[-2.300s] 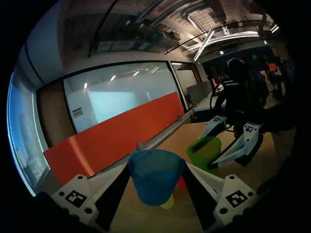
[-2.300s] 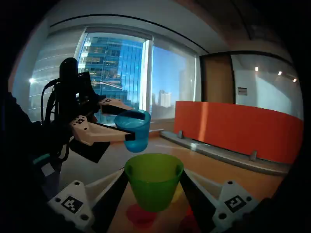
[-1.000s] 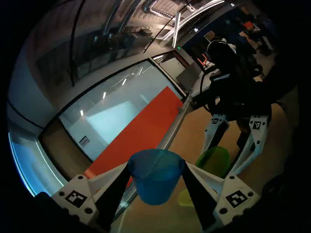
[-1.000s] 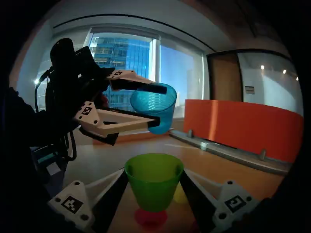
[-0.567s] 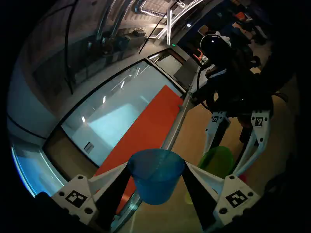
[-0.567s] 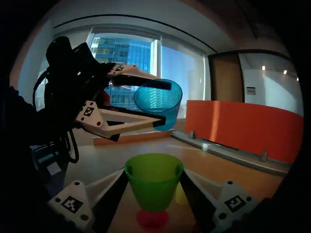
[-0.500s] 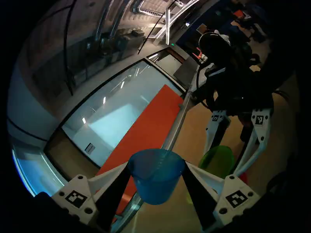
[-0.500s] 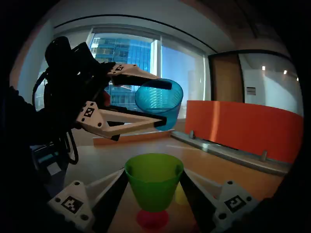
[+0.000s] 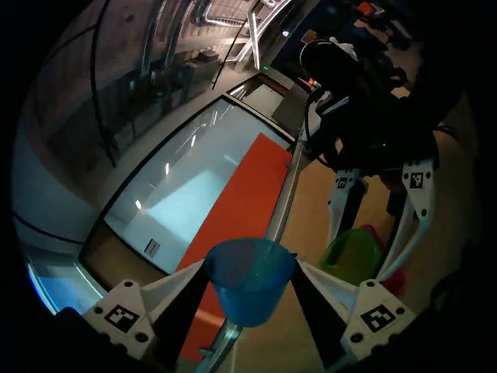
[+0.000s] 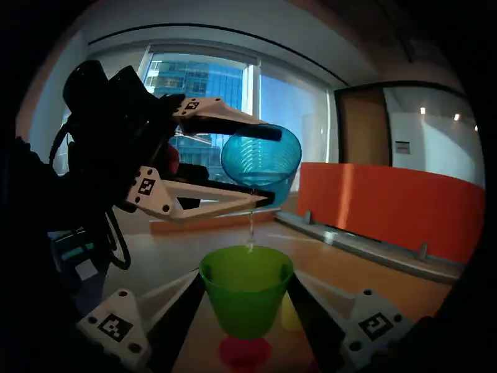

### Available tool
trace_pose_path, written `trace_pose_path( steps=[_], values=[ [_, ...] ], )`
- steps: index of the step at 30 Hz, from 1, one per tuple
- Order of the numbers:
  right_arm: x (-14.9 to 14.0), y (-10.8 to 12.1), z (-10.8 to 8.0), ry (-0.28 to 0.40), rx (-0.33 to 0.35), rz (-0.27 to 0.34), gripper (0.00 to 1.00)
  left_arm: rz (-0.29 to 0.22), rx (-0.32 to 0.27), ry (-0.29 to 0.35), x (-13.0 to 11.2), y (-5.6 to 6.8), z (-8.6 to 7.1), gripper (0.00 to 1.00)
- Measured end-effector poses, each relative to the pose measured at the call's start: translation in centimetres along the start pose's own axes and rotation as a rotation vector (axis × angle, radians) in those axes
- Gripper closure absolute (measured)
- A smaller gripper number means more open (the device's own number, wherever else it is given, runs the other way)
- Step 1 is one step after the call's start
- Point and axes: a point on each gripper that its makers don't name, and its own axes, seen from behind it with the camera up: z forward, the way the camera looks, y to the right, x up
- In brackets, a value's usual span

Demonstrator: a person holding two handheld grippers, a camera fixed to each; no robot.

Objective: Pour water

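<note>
My left gripper [image 9: 250, 283] is shut on a translucent blue cup [image 9: 250, 286], held tilted far over. In the right gripper view that blue cup [image 10: 261, 163] hangs above and just behind a green cup [image 10: 246, 287], and a thin stream of water [image 10: 251, 230] falls from its rim into the green one. My right gripper [image 10: 246, 292] is shut on the green cup, held upright. In the left gripper view the green cup [image 9: 351, 256] sits low right, between the other gripper's white fingers [image 9: 417, 214].
A wooden table [image 10: 348, 273] lies below, with a red round spot [image 10: 244, 353] and a yellow one [image 10: 291, 314] under the green cup. An orange wall panel [image 10: 397, 208] runs along the right. Large windows [image 10: 199, 118] are behind. A person's dark sleeve [image 10: 37, 205] holds the left gripper.
The blue cup has tipped further over and moved slightly right above the green cup. Water now runs from it into the green cup. The green cup has stayed put.
</note>
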Motion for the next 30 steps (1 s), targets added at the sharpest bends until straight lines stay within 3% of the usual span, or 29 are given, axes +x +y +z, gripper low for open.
trace_pose_path(
  steps=[30],
  values=[
    [0.41,0.11,-0.23,0.011,-0.005,-0.004,0.10,0.116,0.016,0.011,0.94,-0.36,0.21,0.12]
  ],
)
